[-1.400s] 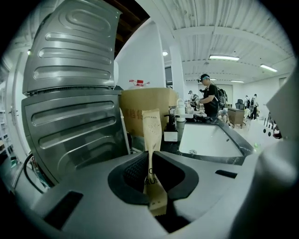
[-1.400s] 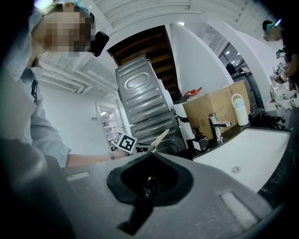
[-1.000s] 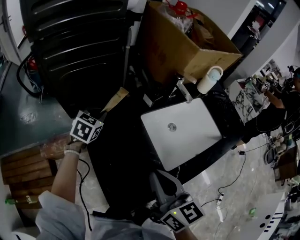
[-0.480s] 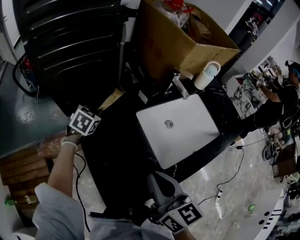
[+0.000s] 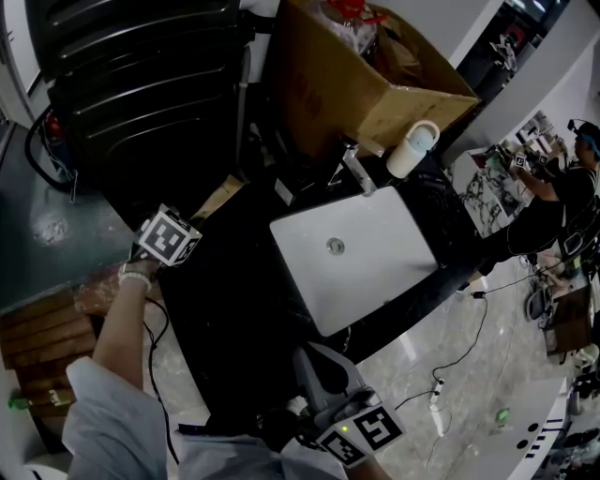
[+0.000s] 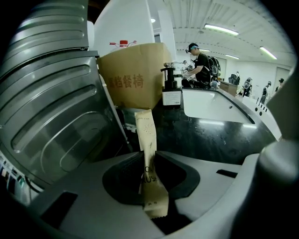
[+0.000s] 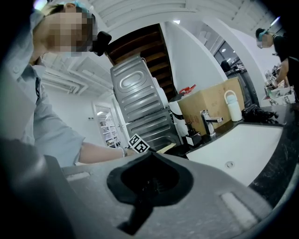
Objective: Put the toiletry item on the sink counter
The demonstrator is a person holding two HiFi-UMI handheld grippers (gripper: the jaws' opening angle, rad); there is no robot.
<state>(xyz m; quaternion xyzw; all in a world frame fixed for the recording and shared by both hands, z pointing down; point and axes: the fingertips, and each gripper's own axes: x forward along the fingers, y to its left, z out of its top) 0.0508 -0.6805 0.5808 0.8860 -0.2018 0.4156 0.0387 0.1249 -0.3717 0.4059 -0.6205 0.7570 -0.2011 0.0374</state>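
Slim tan paper sachet (image 6: 146, 133), faintly printed, upright, pinched mid-length between the jaws of the left gripper (image 6: 148, 156), which have just been opening; top end poking past the tips. Glossy black sink counter (image 6: 210, 137) just ahead.

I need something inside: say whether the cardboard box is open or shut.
Open: the cardboard box has a flap folded outward, contents showing on top.
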